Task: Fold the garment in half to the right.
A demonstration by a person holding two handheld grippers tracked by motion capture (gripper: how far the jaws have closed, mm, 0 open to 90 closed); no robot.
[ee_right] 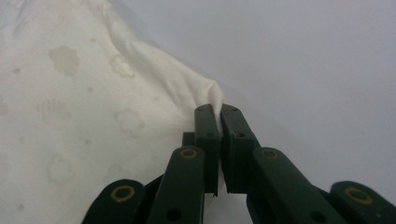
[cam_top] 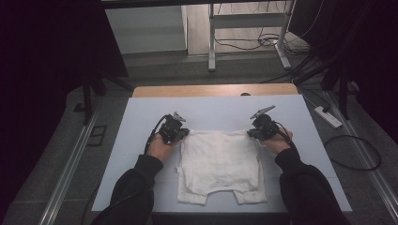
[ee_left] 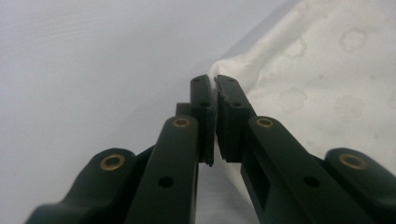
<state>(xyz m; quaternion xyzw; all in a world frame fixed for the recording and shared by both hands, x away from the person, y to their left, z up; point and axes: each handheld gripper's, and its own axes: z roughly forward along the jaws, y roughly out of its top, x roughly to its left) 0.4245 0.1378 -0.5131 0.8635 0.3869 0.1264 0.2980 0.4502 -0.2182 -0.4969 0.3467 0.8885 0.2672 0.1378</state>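
A white garment (cam_top: 220, 164) with a faint printed pattern lies on the pale blue table top (cam_top: 211, 110), its two short legs toward the near edge. My left gripper (cam_top: 184, 133) is shut on the garment's far left corner (ee_left: 219, 74), the cloth pinched between its jaws. My right gripper (cam_top: 249, 133) is shut on the far right corner (ee_right: 214, 100), where a small fold of cloth stands up between the jaws. The garment (ee_left: 322, 84) spreads to the right in the left gripper view. In the right gripper view the garment (ee_right: 74, 102) spreads to the left.
The table's wooden far edge (cam_top: 213, 90) shows beyond the blue top. Behind it stand a white desk frame (cam_top: 246, 33), cables on the floor and a power strip (cam_top: 328, 117). Metal rails (cam_top: 70, 164) run along both sides of the table.
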